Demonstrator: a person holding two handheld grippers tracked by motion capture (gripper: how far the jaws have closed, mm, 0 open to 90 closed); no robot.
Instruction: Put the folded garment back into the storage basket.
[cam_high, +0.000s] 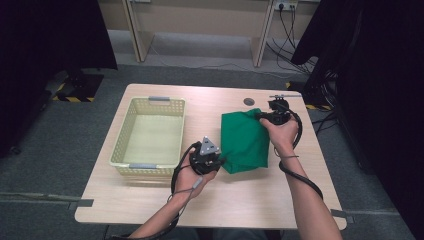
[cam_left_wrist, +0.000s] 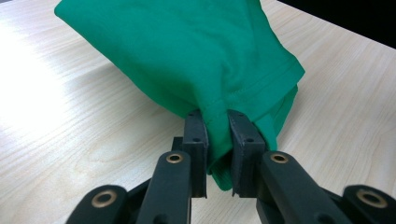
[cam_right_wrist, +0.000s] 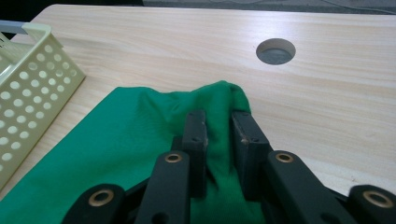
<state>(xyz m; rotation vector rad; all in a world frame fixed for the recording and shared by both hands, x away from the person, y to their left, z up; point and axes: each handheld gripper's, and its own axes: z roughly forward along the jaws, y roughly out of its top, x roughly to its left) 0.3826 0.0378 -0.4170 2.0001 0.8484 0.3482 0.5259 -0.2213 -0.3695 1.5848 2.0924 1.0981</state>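
On the counter (cam_high: 150, 202), beside the empty basket (cam_high: 150, 135), we are pinching a folded green cloth (cam_high: 245, 140) at opposite corners, left claw (cam_left_wrist: 217, 135) and right claw (cam_right_wrist: 219, 135) both clamped on fabric, likely to lift it flat.

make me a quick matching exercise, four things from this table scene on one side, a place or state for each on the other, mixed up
Things:
1. green cloth
2. basket
3. left gripper
4. round hole

Places or states:
A. clamped on the cloth's near corner
B. stands empty on the table's left half
C. in the tabletop beyond the cloth's far corner
D. folded, held at two opposite corners

Pairs: 1-D, 2-B, 3-A, 4-C
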